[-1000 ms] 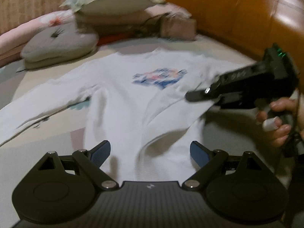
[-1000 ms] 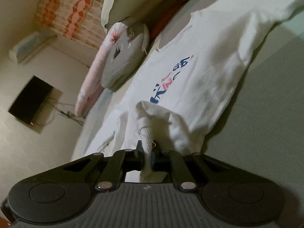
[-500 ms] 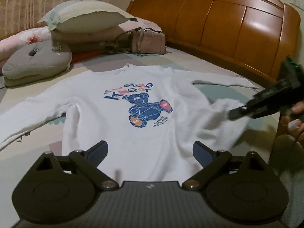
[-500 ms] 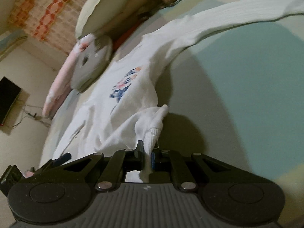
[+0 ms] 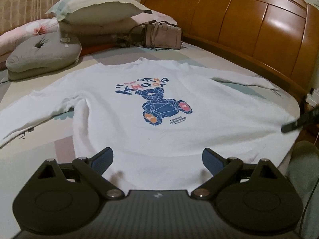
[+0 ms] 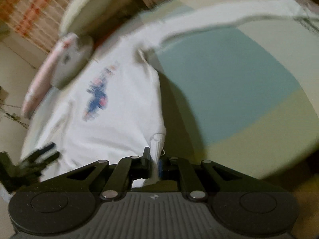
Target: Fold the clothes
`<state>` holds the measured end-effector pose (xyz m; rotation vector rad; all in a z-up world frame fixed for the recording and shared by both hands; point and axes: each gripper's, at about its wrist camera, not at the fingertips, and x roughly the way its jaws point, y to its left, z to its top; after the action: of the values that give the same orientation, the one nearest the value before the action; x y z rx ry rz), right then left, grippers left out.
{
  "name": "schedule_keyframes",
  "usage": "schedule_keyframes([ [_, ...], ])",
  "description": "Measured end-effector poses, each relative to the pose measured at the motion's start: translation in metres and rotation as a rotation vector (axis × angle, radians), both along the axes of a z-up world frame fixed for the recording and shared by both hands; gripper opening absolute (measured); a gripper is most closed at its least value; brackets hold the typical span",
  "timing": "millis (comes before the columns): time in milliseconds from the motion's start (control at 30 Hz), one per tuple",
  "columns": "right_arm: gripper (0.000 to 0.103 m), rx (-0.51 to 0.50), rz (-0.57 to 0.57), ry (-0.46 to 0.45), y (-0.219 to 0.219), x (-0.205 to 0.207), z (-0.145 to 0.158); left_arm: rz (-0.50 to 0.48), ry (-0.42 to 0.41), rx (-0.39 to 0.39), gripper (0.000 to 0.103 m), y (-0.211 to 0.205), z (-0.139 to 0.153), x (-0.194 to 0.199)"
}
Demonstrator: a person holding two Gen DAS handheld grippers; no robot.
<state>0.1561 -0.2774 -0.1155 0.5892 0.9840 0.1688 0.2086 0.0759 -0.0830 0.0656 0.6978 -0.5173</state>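
The bed [image 5: 59,139] fills both views. A white sweatshirt [image 5: 123,107] lies flat across the centre, print up. Pillows [image 5: 95,6] sit upper left. The left gripper [image 5: 157,159] hovers spread at the hem; the right gripper [image 6: 154,164] pinches its hem corner.

- The sweatshirt [image 5: 123,107] is white, printed with a blue faceted bear, orange and red patches and blue lettering.
- The headboard [image 5: 249,20] is glossy orange-brown wood.
- The cushion [image 5: 43,53] is grey.
- The bed sheet [image 6: 229,91] shows teal and pale yellow blocks.
- The left gripper [image 5: 157,160] is black with blue pads.
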Motion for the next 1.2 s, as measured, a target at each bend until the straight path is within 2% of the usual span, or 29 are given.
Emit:
schedule_keyframes([
  [67,0.014,-0.017,-0.022,0.060,-0.002,0.002,-0.011,0.008,0.003,0.003,0.096,0.001,-0.001,0.001],
  [133,0.017,-0.028,-0.028,0.048,-0.001,-0.001,-0.011,0.015,0.006,0.007,0.096,0.002,-0.002,0.001],
  [200,0.031,-0.038,-0.034,0.005,-0.002,-0.003,-0.001,0.023,0.007,0.007,0.096,0.003,-0.003,0.002],
  [233,0.033,-0.048,-0.040,-0.022,-0.003,-0.005,0.005,0.027,0.005,-0.002,0.096,0.004,-0.002,0.003],
  [367,0.033,-0.090,-0.054,-0.128,-0.007,0.002,0.028,0.034,-0.007,-0.044,0.096,0.005,0.001,0.006],
  [467,0.033,-0.157,-0.036,-0.189,-0.002,0.028,0.037,0.038,-0.009,-0.060,0.096,0.001,0.002,0.010],
  [500,0.033,-0.186,-0.020,-0.204,0.002,0.043,0.039,0.041,-0.006,-0.057,0.096,-0.001,0.001,0.012],
  [567,0.026,-0.212,0.004,-0.228,0.006,0.072,0.039,0.044,0.001,-0.051,0.096,-0.004,-0.003,0.016],
  [667,0.027,-0.222,0.009,-0.252,0.010,0.116,0.032,0.040,0.003,-0.043,0.096,-0.009,-0.007,0.020],
  [800,0.027,-0.092,-0.005,-0.225,0.010,0.166,0.006,0.024,-0.006,-0.019,0.096,-0.019,-0.009,0.023],
  [933,0.027,0.005,-0.036,-0.197,0.010,0.200,-0.016,0.008,-0.013,-0.022,0.096,-0.028,-0.010,0.029],
  [1100,0.033,0.181,-0.073,-0.148,0.000,0.232,-0.039,-0.006,0.008,0.014,0.096,-0.036,-0.019,0.031],
  [1200,0.035,0.204,-0.048,-0.140,0.003,0.240,-0.042,-0.017,0.019,0.025,0.096,-0.038,-0.022,0.032],
])
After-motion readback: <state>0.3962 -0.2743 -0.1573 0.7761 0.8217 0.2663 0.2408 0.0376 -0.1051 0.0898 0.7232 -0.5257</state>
